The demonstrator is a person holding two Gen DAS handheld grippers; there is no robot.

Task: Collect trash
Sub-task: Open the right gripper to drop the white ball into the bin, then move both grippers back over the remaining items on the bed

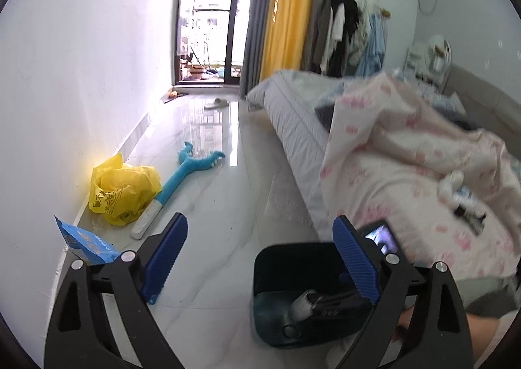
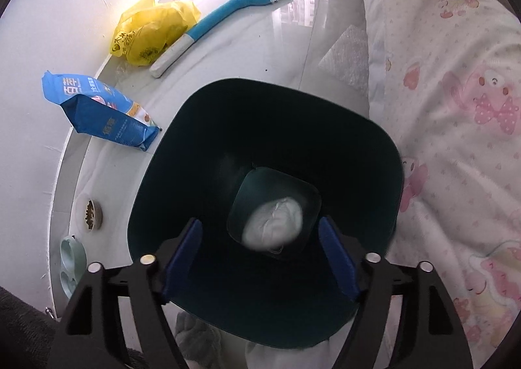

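Observation:
A dark green bin [image 2: 182, 128] stands on the white floor beside the bed; it also shows in the left wrist view [image 1: 276, 268]. A crumpled white paper ball [image 2: 273, 222] lies blurred inside the bin, below my open, empty right gripper [image 2: 260, 248], which hovers over the bin's mouth. My left gripper [image 1: 257, 258] is open and empty above the floor, left of the bin. A yellow plastic bag [image 1: 123, 190] [image 2: 153, 30] and a blue packet [image 1: 88, 242] [image 2: 97, 108] lie by the wall.
A blue dinosaur toy [image 1: 182, 180] [image 2: 228, 10] lies on the floor by the yellow bag. A bed with a pink-patterned quilt [image 1: 407, 157] [image 2: 456, 108] fills the right side. A food bowl [image 2: 89, 211] and a green dish [image 2: 70, 264] sit by the wall. A slipper [image 1: 216, 103] lies near the balcony door.

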